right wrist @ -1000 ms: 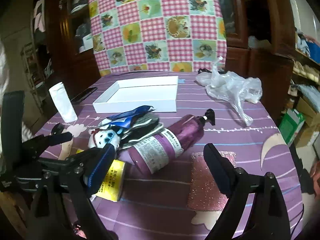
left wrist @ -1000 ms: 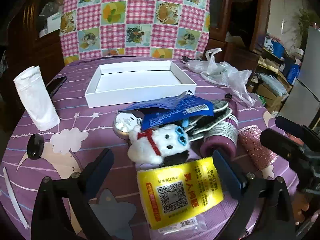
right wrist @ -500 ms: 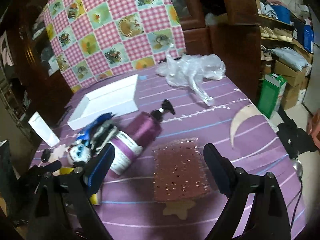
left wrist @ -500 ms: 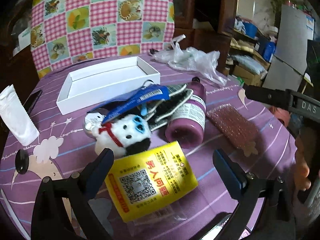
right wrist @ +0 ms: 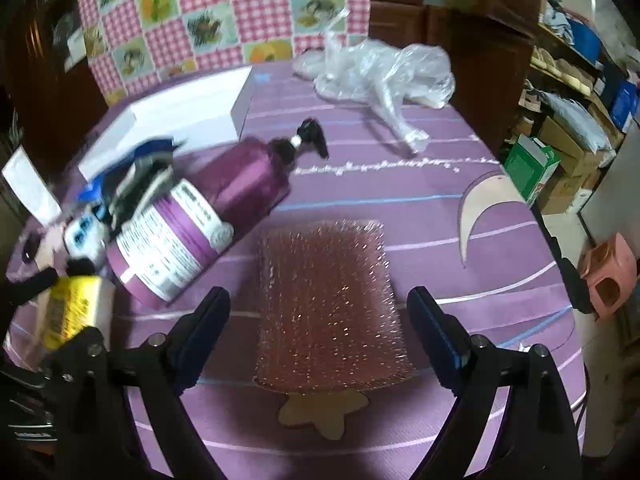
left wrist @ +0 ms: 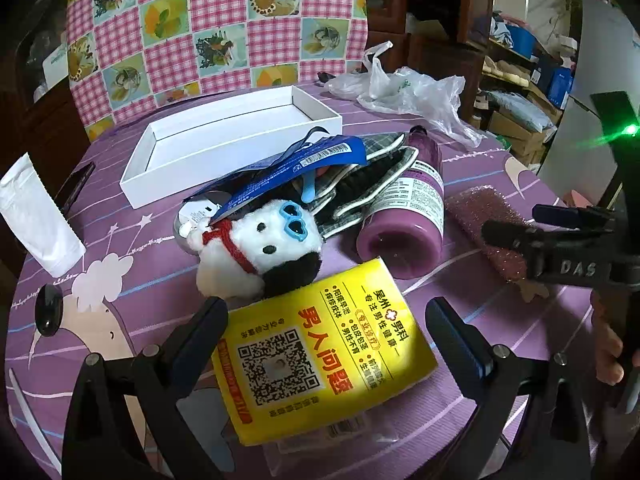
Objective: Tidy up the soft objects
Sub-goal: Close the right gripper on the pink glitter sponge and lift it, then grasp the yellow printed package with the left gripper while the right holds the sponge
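My left gripper (left wrist: 326,322) is open, its fingers either side of a yellow tissue pack (left wrist: 324,354) on the purple table. Just beyond lies a white plush toy (left wrist: 260,250) with blue heart glasses and a red scarf, under a blue packet (left wrist: 288,172) and grey checked cloth items (left wrist: 368,184). My right gripper (right wrist: 318,312) is open around the near end of a pink glittery sponge (right wrist: 330,300), which also shows in the left wrist view (left wrist: 486,232). An open white box (left wrist: 224,140) sits behind the pile.
A purple pump bottle (right wrist: 200,216) lies on its side between the pile and the sponge. A crumpled clear plastic bag (right wrist: 384,72) is at the back. A white tube (left wrist: 38,216) and a black phone (left wrist: 74,188) lie at the left. The table edge (right wrist: 560,308) drops off at right.
Both grippers moved forward and down. The left closed in on the yellow tissue pack; the right swung over the pink sponge, which now sits between its fingers.
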`<state>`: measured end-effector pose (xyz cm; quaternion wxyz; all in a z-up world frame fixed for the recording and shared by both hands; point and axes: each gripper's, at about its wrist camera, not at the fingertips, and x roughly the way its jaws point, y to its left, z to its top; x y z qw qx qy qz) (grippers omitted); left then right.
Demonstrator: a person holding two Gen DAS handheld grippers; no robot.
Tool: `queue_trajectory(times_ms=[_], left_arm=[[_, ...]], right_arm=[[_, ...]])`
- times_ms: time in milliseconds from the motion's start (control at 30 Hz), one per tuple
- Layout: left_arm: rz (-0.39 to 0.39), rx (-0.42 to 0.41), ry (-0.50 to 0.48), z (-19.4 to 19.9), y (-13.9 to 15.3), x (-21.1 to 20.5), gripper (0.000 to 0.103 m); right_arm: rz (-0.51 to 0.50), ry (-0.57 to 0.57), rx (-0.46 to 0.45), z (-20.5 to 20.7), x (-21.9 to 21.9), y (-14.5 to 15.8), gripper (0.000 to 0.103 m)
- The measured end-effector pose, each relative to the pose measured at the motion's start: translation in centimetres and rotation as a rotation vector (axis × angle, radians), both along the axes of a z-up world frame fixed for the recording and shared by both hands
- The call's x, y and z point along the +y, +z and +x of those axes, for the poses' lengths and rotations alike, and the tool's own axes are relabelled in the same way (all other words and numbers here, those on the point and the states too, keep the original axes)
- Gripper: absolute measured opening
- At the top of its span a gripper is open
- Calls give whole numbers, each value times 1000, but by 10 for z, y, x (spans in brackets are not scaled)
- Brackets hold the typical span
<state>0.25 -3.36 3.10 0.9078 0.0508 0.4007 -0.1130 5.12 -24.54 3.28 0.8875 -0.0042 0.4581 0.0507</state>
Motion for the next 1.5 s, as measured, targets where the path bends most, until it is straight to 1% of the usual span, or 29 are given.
queue_trajectory(times_ms=[100,167,267,333,433,500,567,633,700,767,833,900,967,1067,1100,1167,1267,1333,1400,1433,1467,1500], left_arm=[[8,-4,7,1,0,1,100],[-7,-7,13,1,3,4,100],[-44,-7,41,3,7,12,100],[-72,9,72,5,6,19,100],[-102,62,107,13,1,26,100],[-105,90,131,16,-3,29,100],[-110,98,145,16,-4,30,100],[-118,89,152,13,-2,31,100],[-126,75,150,9,2,29,100],[-131,68,140,4,5,26,100],[-123,65,138,1,6,23,100],[-92,69,149,-1,5,17,100],[-61,94,144,0,0,12,100],[-31,171,144,8,-12,8,100],[-41,189,144,9,-15,9,100],[-91,218,149,12,-19,15,100],[-132,231,173,13,-18,23,100],[-137,211,203,10,-17,28,97],[-153,194,216,7,-14,33,87],[-161,193,214,8,-12,34,84],[-173,195,204,7,-11,35,77],[-180,197,193,8,-11,35,72]], right_arm=[[-16,-8,37,5,0,-8,90],[-19,-20,48,6,-2,-9,90],[3,-33,62,7,-7,-12,90],[11,-35,68,7,-7,-13,90],[7,-27,73,7,-3,-14,90],[-2,-17,77,8,0,-16,90],[-13,-9,81,8,3,-18,88],[-36,-6,76,7,6,-19,85],[-61,-2,73,7,9,-19,83],[-60,4,71,6,10,-18,81],[-60,9,69,6,9,-18,79],[-60,10,68,6,9,-18,78],[-59,9,68,6,9,-18,78],[-62,8,65,5,10,-18,78],[-64,9,65,5,10,-18,78],[-69,8,64,5,10,-18,78],[-68,8,65,5,10,-18,78],[-66,6,66,5,10,-18,78],[-66,2,66,4,9,-18,78],[-66,1,65,4,8,-17,78],[-64,0,65,4,8,-17,78],[-62,0,64,4,8,-17,78]])
